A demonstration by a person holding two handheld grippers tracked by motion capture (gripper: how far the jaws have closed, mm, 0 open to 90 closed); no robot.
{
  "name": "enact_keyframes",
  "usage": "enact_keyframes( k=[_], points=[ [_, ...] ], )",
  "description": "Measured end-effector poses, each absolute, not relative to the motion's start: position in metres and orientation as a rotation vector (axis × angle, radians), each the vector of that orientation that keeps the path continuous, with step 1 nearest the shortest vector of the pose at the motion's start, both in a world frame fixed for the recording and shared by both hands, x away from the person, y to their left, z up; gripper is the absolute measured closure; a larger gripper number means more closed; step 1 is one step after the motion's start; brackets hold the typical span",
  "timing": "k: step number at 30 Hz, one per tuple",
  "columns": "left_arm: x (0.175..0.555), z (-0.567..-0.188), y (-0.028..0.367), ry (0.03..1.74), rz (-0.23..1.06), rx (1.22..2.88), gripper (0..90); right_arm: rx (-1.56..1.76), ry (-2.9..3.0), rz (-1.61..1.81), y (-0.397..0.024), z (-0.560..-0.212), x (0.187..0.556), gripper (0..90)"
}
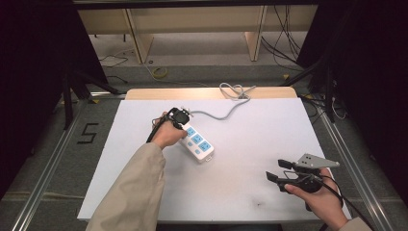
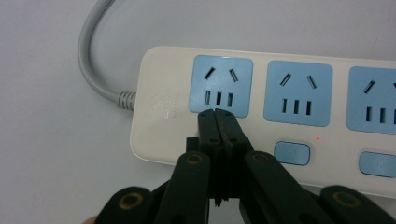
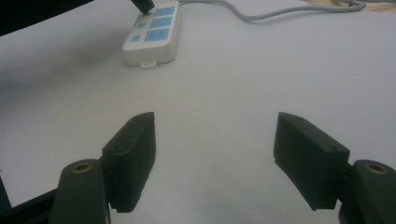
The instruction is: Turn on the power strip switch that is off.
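The left claw, jaws clenched together on nothing, presses its tip against the white plastic power strip with blue sockets, just under the end socket nearest the grey cable. The right claw hovers released above the white worktop, the strip far ahead.
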State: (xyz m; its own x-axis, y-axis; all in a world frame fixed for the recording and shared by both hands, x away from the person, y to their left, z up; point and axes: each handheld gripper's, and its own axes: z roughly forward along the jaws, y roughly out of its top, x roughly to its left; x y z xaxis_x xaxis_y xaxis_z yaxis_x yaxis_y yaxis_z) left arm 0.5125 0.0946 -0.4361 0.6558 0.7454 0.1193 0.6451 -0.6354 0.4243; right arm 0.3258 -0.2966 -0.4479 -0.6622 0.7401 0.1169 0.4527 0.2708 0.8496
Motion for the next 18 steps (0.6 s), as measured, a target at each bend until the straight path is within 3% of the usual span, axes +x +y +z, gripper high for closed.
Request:
enact_keyframes(
  k=[18],
  points=[
    [0.5148,-0.4352,0.0884,1.087,0.428,2.587,89.9,1.093,2.246,1.342,-0.2964,-0.4477,0.3255,30.4]
  ],
)
